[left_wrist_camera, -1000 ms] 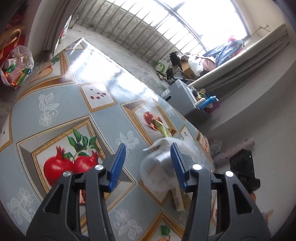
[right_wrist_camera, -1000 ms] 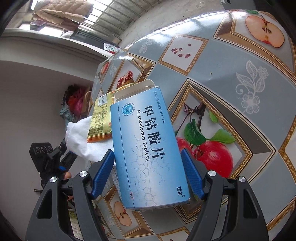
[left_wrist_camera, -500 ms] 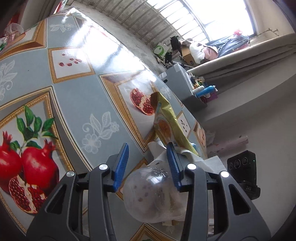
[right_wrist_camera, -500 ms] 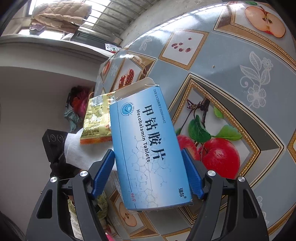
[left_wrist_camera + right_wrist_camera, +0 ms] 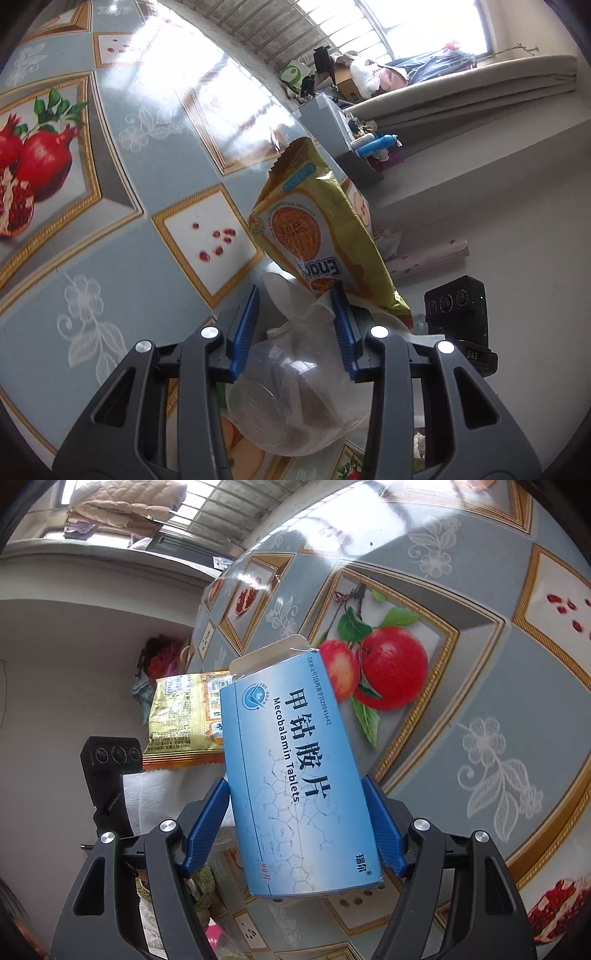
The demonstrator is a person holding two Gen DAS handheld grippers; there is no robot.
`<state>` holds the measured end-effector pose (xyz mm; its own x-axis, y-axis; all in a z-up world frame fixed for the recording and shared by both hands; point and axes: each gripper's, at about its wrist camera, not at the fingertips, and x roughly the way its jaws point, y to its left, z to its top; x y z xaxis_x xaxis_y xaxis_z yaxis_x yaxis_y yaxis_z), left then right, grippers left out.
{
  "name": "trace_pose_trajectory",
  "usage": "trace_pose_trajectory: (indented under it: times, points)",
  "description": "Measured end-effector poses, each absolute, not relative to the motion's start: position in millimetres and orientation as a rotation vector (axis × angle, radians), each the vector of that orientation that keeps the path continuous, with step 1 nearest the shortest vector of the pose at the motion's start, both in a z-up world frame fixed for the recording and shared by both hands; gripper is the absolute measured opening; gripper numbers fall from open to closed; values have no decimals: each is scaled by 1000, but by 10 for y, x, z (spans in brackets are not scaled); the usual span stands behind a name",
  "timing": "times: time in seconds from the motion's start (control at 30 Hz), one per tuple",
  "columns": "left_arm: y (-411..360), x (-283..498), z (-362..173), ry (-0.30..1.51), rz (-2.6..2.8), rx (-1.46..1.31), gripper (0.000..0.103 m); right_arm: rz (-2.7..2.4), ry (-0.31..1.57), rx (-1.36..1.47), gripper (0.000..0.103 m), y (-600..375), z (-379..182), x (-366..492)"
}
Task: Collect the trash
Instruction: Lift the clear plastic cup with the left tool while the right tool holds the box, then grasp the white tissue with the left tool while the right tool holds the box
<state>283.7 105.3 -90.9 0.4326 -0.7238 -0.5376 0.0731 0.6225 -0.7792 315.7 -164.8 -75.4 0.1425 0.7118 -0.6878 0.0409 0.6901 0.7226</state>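
Landmark: the fruit-print tablecloth (image 5: 110,229), blue-grey with gold-framed pomegranate and apple panels.
Left gripper (image 5: 295,325): its blue fingers (image 5: 245,328) stand apart on either side of a clear plastic bag (image 5: 295,402); whether they pinch the bag I cannot tell. The bag bulges toward the camera over the cloth's near edge.
Tissue (image 5: 295,299): white and crumpled, between the left fingertips, at the neck of the bag.
Snack wrapper (image 5: 317,225): yellow, torn open at the far end, tilted up off the cloth, its lower end touching the right-hand finger.
Right gripper (image 5: 297,812): clamped on a blue Mecobalamin Tablets box (image 5: 295,775), pads against both long sides. The box is raised above the cloth, end flap open, tilted over the apple panel (image 5: 380,664).
Off the cloth's edge: a black camera unit (image 5: 456,317) on the floor side.
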Motion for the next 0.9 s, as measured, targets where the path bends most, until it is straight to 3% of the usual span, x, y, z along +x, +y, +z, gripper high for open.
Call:
trace_pose_trajectory:
  times: [0.5, 0.9]
  points:
    - [1081, 1808, -720, 988, -588, -620, 38, 367, 1232, 579, 71, -1866, -519, 1773]
    - [1409, 1455, -324, 857, -542, -519, 44, 159, 1115, 438, 74, -1974, -174, 1501]
